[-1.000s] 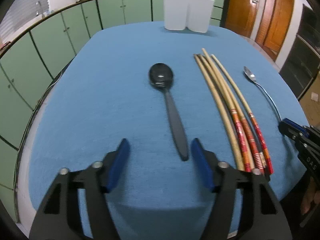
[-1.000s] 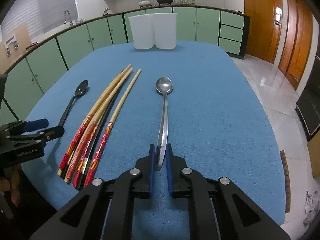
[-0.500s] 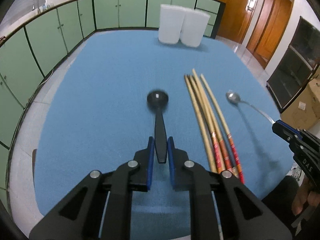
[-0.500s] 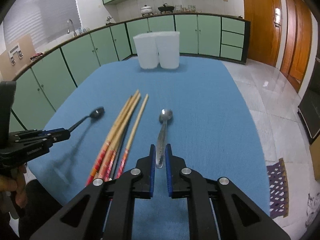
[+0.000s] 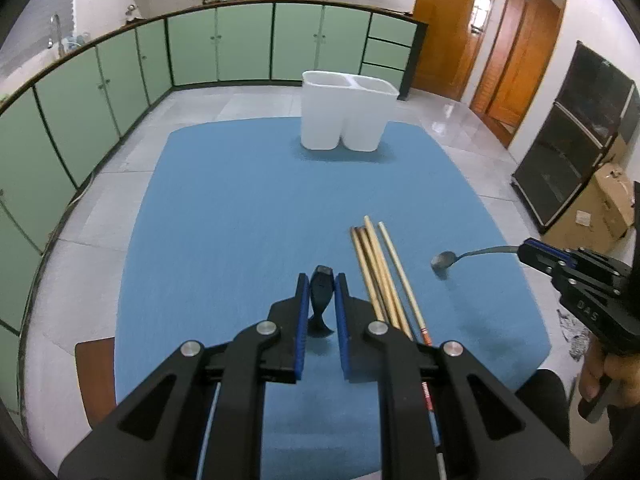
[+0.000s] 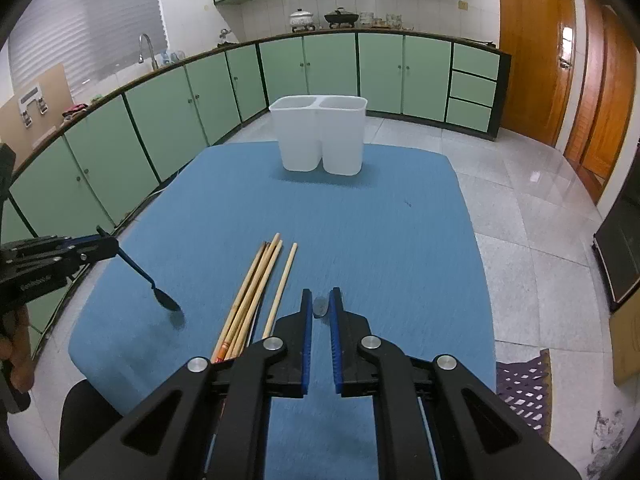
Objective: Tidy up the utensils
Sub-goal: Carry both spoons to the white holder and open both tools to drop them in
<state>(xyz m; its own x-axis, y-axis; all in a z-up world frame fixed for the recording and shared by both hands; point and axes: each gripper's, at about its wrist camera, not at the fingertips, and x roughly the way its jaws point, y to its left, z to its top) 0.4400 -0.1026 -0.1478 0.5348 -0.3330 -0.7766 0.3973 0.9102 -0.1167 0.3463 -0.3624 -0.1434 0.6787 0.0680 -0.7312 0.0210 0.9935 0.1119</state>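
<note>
My left gripper (image 5: 322,280) is shut on the black spoon (image 5: 321,298) and holds it in the air above the blue table, bowl hanging down; it also shows in the right wrist view (image 6: 158,290). My right gripper (image 6: 320,300) is shut on the metal spoon (image 6: 320,306), also lifted; the left wrist view shows that spoon (image 5: 460,258) held by its handle. Several wooden chopsticks (image 5: 380,268) lie on the table between the two grippers, seen too in the right wrist view (image 6: 260,284). A white two-compartment holder (image 5: 346,114) stands upright at the table's far end (image 6: 320,138).
The blue table (image 5: 240,208) is rounded and stands on a tiled floor. Green cabinets (image 6: 180,112) curve along the back and left. Wooden doors (image 5: 500,40) are at the right. A cardboard box (image 5: 608,204) and a dark cabinet stand at the right.
Both grippers have risen high above the table with their spoons, which now hang in the air. A second ago the left gripper was open around the black spoon's handle; it then shut on it.
</note>
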